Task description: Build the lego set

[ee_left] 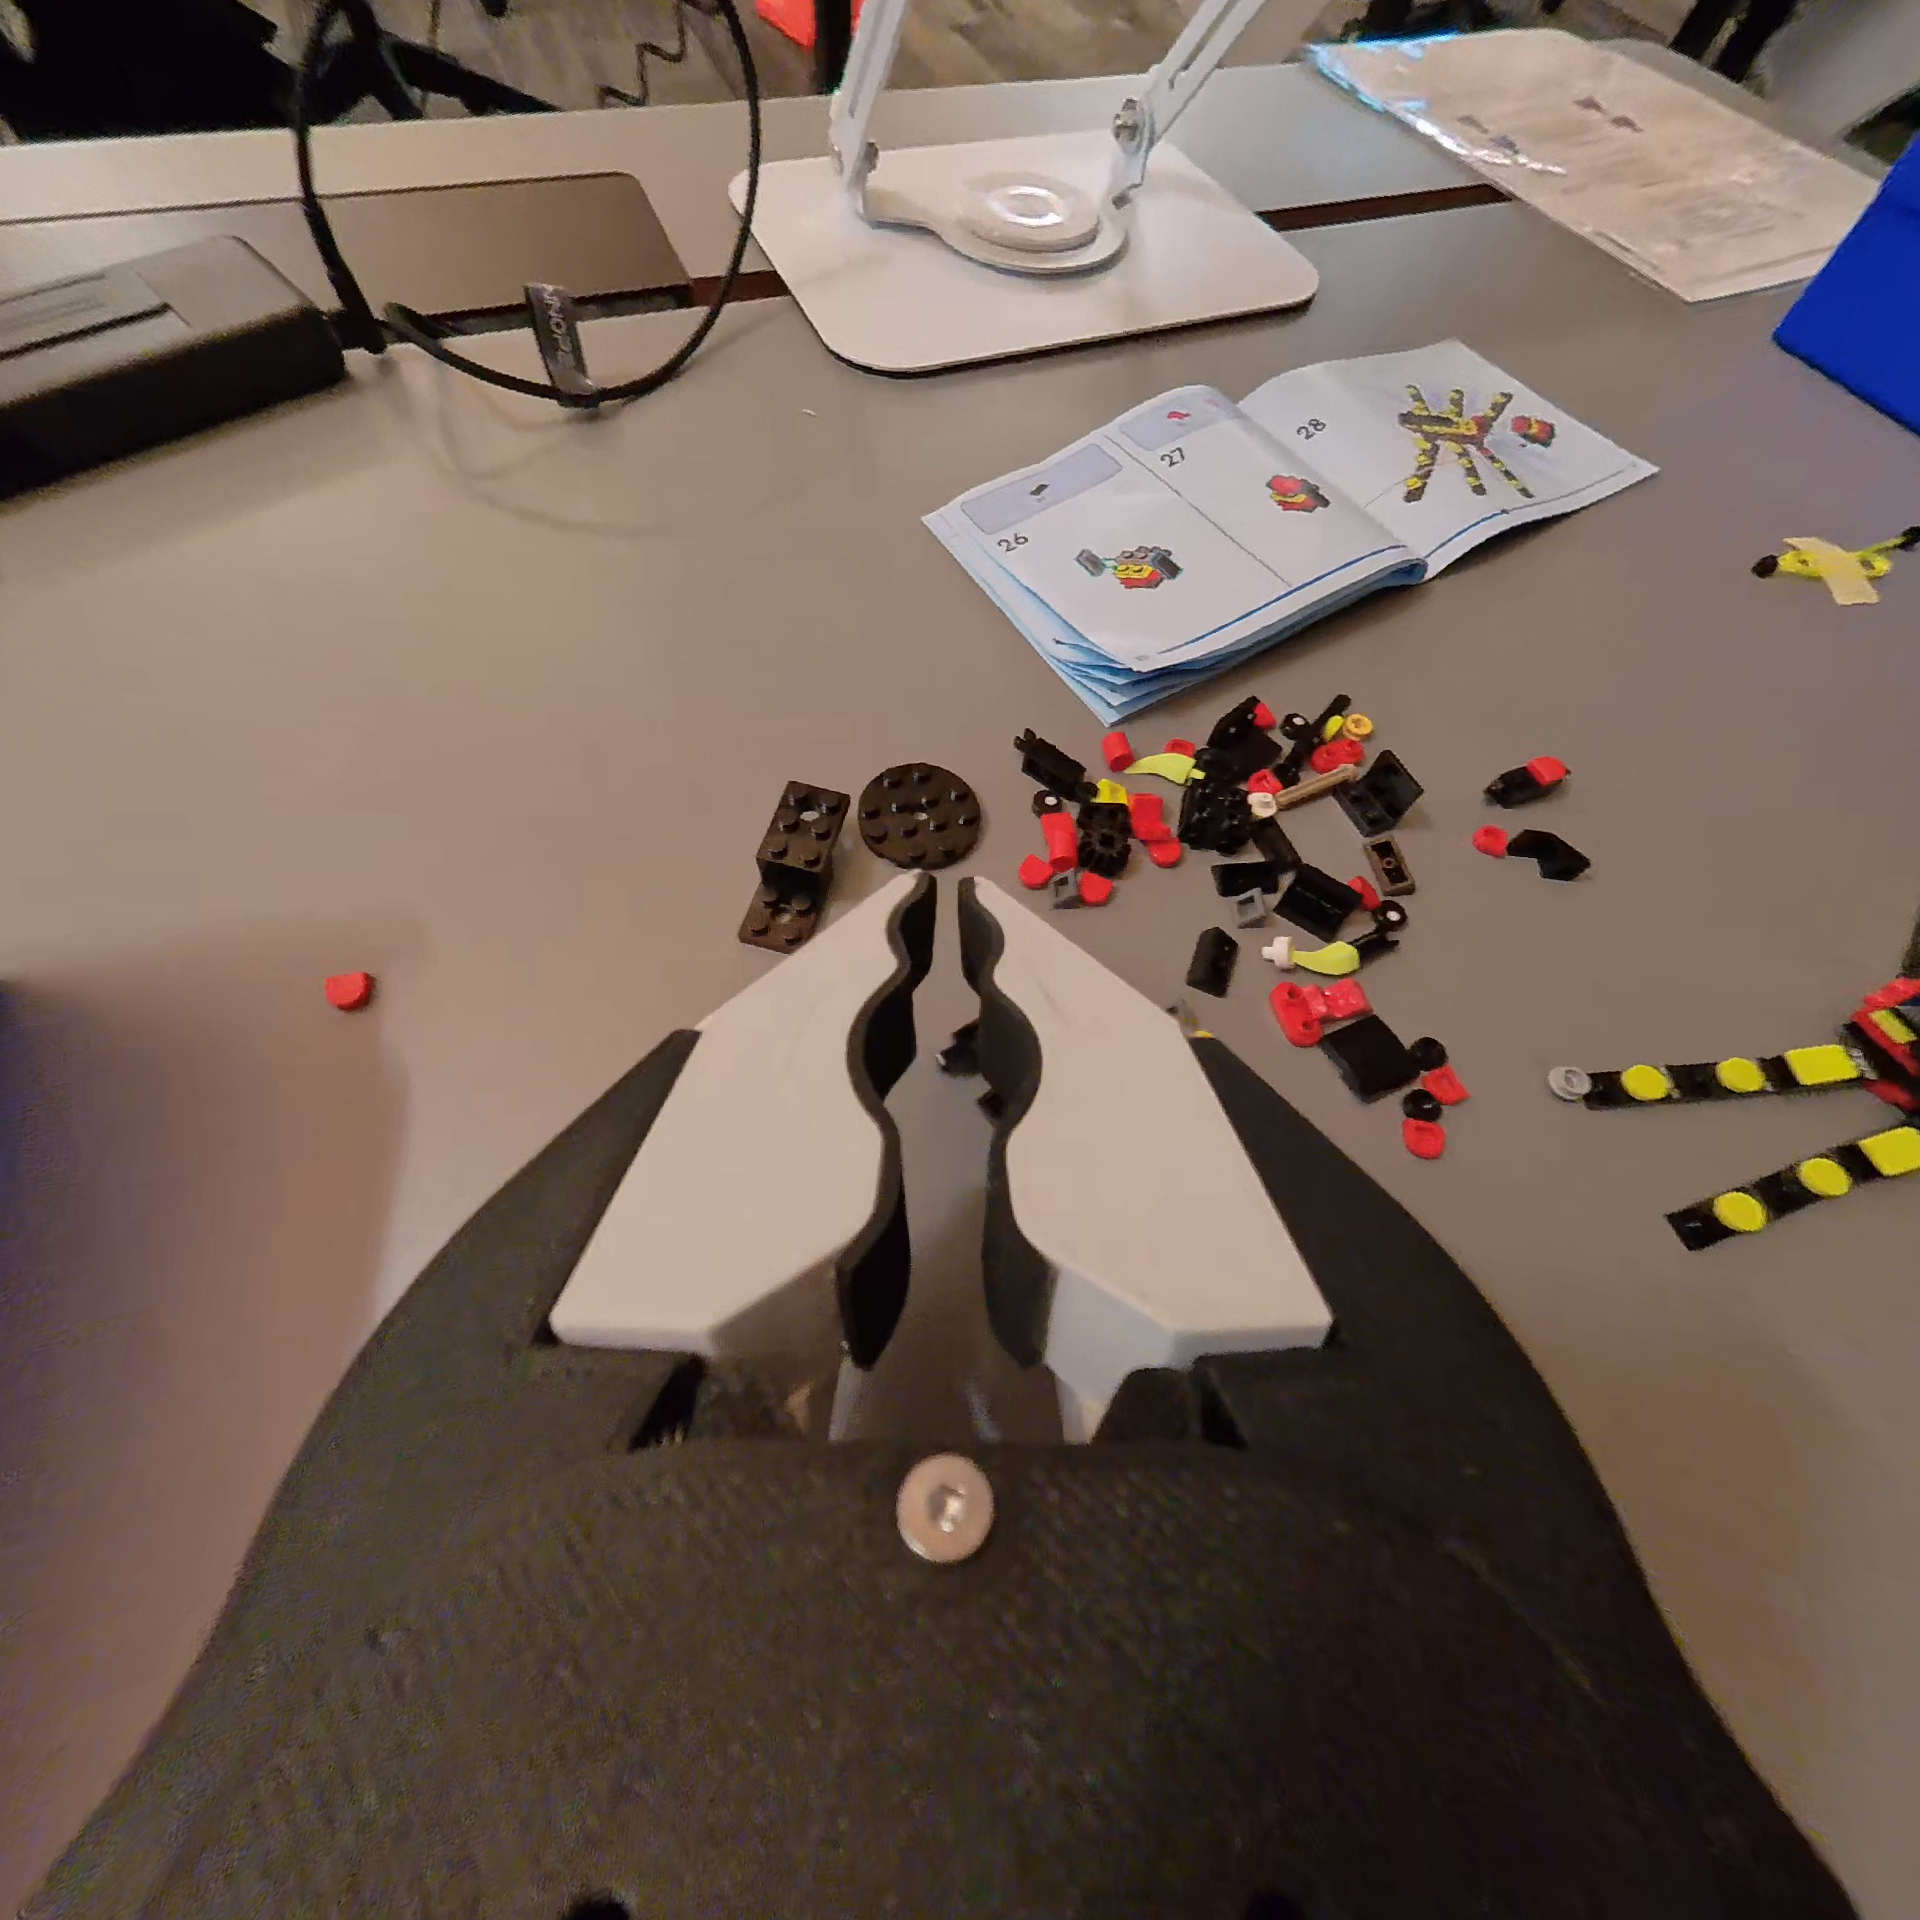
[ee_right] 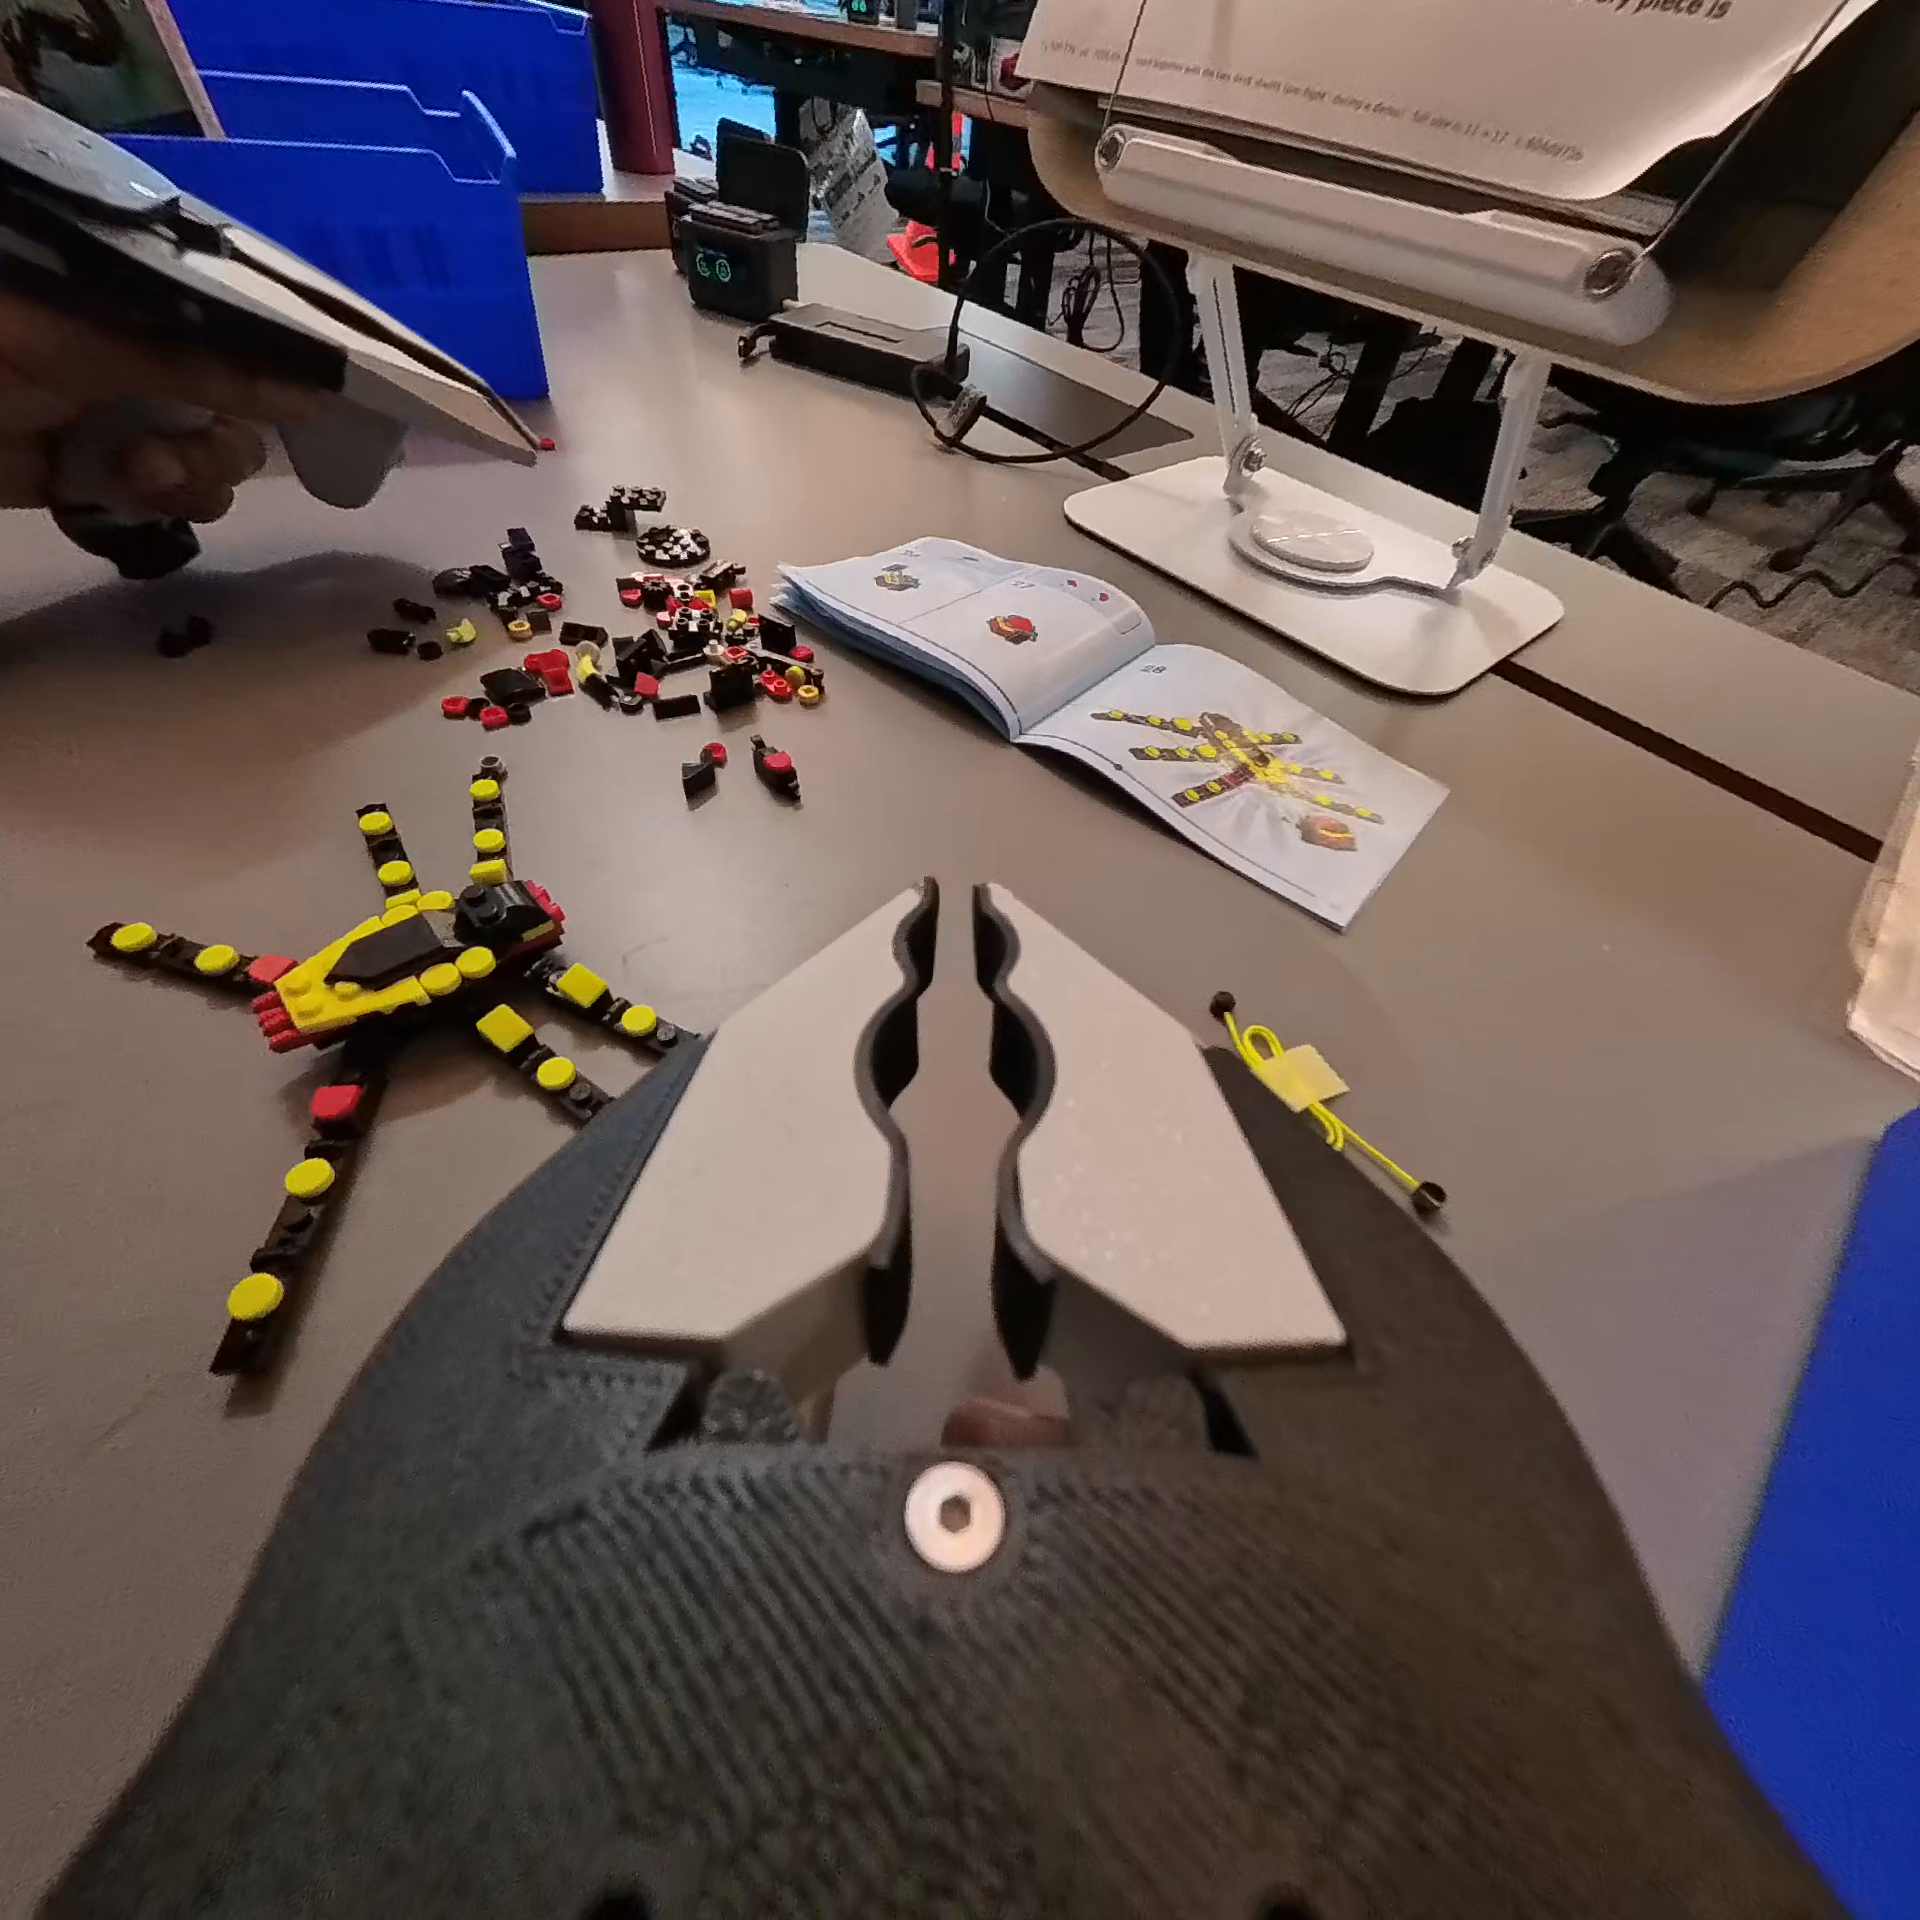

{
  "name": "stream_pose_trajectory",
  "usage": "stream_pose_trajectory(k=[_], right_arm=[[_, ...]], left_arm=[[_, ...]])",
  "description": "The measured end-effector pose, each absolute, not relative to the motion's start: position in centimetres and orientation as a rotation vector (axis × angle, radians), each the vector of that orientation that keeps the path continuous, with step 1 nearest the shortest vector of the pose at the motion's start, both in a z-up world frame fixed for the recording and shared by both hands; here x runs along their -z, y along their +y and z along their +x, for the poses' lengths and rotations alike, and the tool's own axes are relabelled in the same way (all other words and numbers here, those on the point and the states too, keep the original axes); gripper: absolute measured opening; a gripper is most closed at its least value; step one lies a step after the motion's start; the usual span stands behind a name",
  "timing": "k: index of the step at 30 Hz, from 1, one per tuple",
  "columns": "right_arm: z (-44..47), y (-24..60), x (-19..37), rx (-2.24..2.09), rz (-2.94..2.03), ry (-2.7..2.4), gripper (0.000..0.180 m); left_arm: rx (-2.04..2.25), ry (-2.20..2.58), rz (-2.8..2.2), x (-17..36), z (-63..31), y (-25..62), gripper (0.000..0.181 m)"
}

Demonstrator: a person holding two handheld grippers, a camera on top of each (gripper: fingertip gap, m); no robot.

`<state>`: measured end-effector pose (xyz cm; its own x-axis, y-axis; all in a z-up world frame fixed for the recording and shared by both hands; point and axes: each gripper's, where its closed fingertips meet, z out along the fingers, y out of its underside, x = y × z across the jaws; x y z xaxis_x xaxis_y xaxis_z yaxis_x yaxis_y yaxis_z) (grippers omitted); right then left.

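My left gripper [ee_left: 945,883] is shut and empty, low over the grey table just before a black round plate [ee_left: 920,816] and a black bracket build [ee_left: 795,862]. It also shows in the right wrist view [ee_right: 525,442]. The pile of loose red, black and yellow pieces [ee_left: 1247,831] lies to its right. A lone red piece [ee_left: 348,989] lies to its left. My right gripper [ee_right: 954,888] is shut and empty, above the table right of the black-and-yellow spider model [ee_right: 416,966]. The open instruction booklet [ee_right: 1091,707] lies beyond it.
A white stand base [ee_right: 1320,582] stands behind the booklet. Blue bins [ee_right: 364,187] stand at the far left. A black power adapter [ee_left: 156,343] with a cable lies at the table's back. A yellow string piece [ee_right: 1314,1091] lies beside my right gripper. Some 30 cm of space lies between my two pairs of fingers. My left gripper is the nearer one to the black round plate [ee_left: 920,816]: about 6 cm, against 30 cm. The lone red piece [ee_left: 348,989] sits 12 cm or so from the ends of my left fingers.
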<state>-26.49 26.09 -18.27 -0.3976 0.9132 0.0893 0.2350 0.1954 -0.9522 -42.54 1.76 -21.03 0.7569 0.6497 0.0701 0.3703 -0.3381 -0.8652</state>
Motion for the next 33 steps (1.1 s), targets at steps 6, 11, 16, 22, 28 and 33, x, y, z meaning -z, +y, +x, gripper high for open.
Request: stream_pose_trajectory(k=[6,11,16,22,28,33], right_arm=[[-26.6,26.5,18.2,-1.240,-1.106,-1.753,0.008],[-26.7,26.5,18.3,-1.212,-1.101,-1.754,0.009],[-26.7,26.6,18.3,-1.199,-1.102,-1.749,0.008],[-26.9,27.1,18.6,-1.197,-1.163,-1.745,0.008],[-26.9,27.1,19.0,-1.192,-1.188,-1.761,0.009],[-26.9,27.1,19.1,-1.184,-1.185,-1.766,0.008]], left_arm=[[-0.454,-0.748,-1.999,21.4,-43.0,1.6,0.007],[-0.483,-0.768,-1.991,21.3,-43.3,1.3,0.016],[-0.516,-0.902,-1.947,20.8,-44.8,-0.8,0.013],[-0.403,-0.919,-1.948,20.9,-44.7,-2.0,0.000],[-0.353,-0.880,-2.074,22.8,-44.0,-1.7,0.020],[-0.276,-0.799,-2.151,24.1,-43.2,-0.5,0.036]])
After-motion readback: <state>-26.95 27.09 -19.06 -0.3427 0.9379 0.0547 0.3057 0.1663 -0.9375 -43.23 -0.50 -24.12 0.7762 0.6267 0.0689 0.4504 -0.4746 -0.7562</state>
